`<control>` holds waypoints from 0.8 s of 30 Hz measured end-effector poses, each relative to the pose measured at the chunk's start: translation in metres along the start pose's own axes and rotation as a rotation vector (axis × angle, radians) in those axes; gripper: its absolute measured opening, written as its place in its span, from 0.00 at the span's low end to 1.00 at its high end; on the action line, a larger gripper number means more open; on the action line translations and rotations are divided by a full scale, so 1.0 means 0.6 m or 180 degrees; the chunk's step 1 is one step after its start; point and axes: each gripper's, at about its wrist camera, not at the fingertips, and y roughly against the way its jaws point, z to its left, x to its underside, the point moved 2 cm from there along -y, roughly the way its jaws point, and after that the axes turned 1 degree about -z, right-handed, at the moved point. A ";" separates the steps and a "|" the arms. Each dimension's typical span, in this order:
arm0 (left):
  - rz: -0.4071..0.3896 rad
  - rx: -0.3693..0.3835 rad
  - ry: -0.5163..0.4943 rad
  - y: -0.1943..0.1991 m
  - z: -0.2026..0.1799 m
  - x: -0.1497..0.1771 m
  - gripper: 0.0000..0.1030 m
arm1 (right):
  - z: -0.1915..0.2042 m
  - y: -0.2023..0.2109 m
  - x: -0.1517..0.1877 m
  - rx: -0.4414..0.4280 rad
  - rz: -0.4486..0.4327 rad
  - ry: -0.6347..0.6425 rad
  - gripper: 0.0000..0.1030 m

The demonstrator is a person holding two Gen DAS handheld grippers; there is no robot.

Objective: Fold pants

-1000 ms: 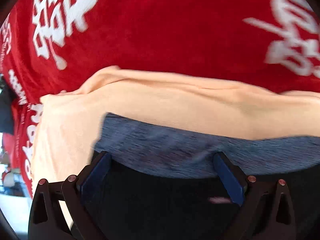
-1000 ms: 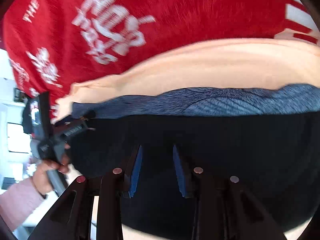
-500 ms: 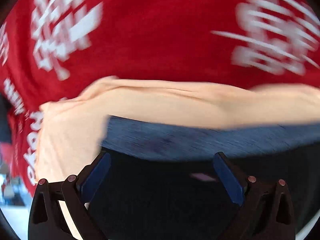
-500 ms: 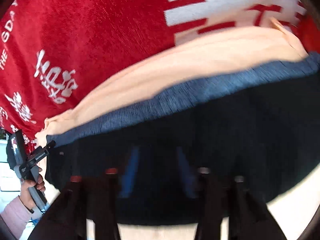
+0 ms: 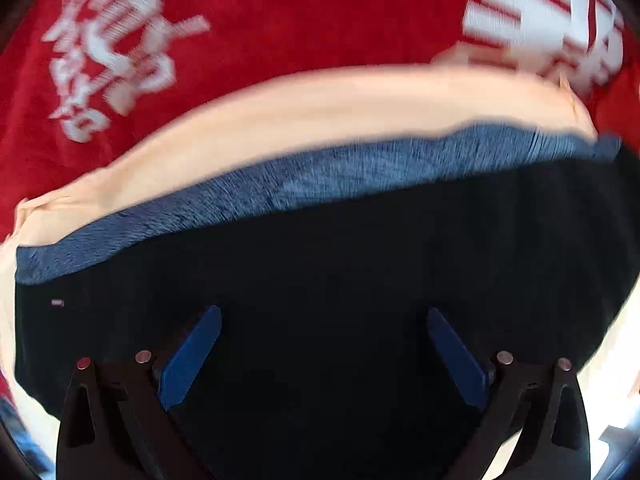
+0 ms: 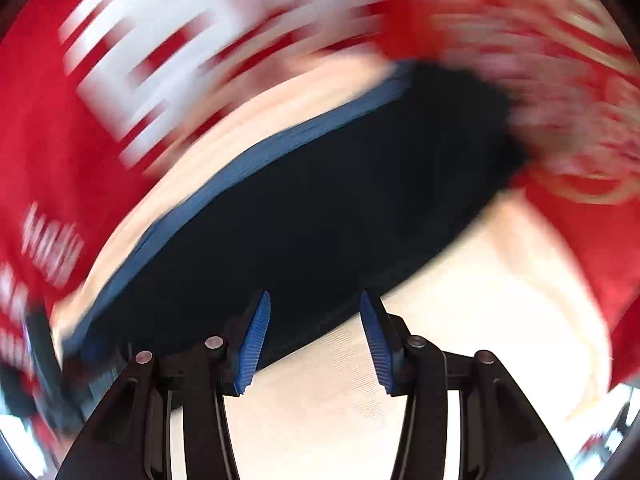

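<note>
Dark navy pants [image 5: 340, 272] lie folded on a peach cloth [image 5: 320, 108], with a lighter blue inner band [image 5: 360, 168] along their far edge. My left gripper [image 5: 324, 320] is open, hovering over the dark fabric with nothing between its blue pads. In the right wrist view the pants [image 6: 320, 208] form a dark slab on the peach cloth [image 6: 340, 400]. My right gripper [image 6: 314, 312] is open at the near edge of the pants, empty. The right view is heavily blurred.
A red blanket with white lettering [image 5: 240, 20] covers the surface beyond the peach cloth; it also shows in the right wrist view [image 6: 60, 140]. Bright floor shows at the lower corners.
My right gripper opened and pulled back toward the pants' near edge. My left gripper stayed open and shifted so more of the pants lies in front of it.
</note>
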 end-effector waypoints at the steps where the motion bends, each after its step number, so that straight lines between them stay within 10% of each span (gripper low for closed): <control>1: 0.0011 0.0010 0.0014 -0.001 0.001 0.002 1.00 | -0.020 -0.002 -0.014 0.0005 -0.0046 -0.0116 0.50; 6: -0.0002 -0.0025 -0.0003 -0.002 0.011 -0.001 1.00 | -0.082 -0.026 -0.082 -0.0114 -0.0138 -0.0236 0.49; 7: -0.0003 -0.0048 -0.0006 -0.003 0.009 -0.001 1.00 | -0.085 -0.033 -0.089 -0.0148 -0.0113 -0.0252 0.41; 8: 0.0000 -0.0062 0.0004 -0.002 0.005 0.000 1.00 | -0.087 -0.038 -0.095 -0.0208 -0.0081 -0.0297 0.09; 24: -0.0045 -0.0215 -0.0040 0.009 -0.007 0.012 1.00 | -0.061 0.054 -0.042 -0.0110 -0.0441 0.0363 0.26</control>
